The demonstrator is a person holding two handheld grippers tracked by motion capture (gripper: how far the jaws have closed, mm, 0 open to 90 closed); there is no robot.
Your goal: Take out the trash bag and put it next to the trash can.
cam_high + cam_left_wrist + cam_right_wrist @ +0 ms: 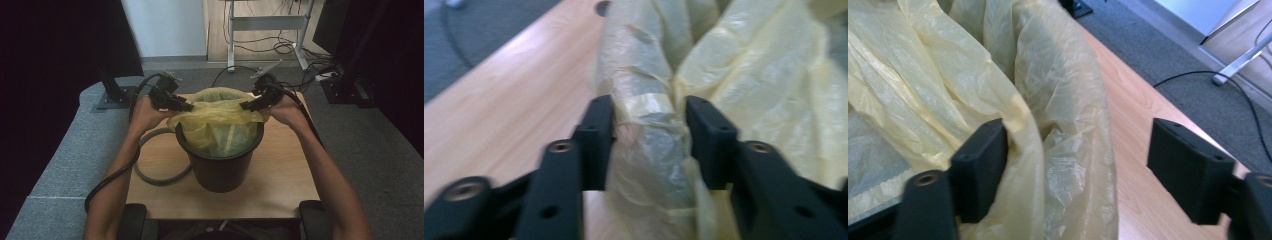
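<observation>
A black bin (220, 172) stands on the wooden table (285, 175), lined with a yellow plastic bag (220, 120) whose edge is bunched over the rim. My left gripper (189, 106) is at the bin's left rim. In the left gripper view its jaws (649, 135) stand apart with a loose fold of the bag (744, 75) between them. My right gripper (245, 106) is at the right rim. In the right gripper view it is open (1083, 170): one jaw lies against the bag (948, 75), and the other hangs free over the table (1133, 150).
A grey cable loop (150, 172) lies on the table left of the bin. A black stand (112, 92) is at the back left. A metal desk frame (265, 30) and floor cables (280, 47) are beyond the table. Grey carpet (380, 150) surrounds it.
</observation>
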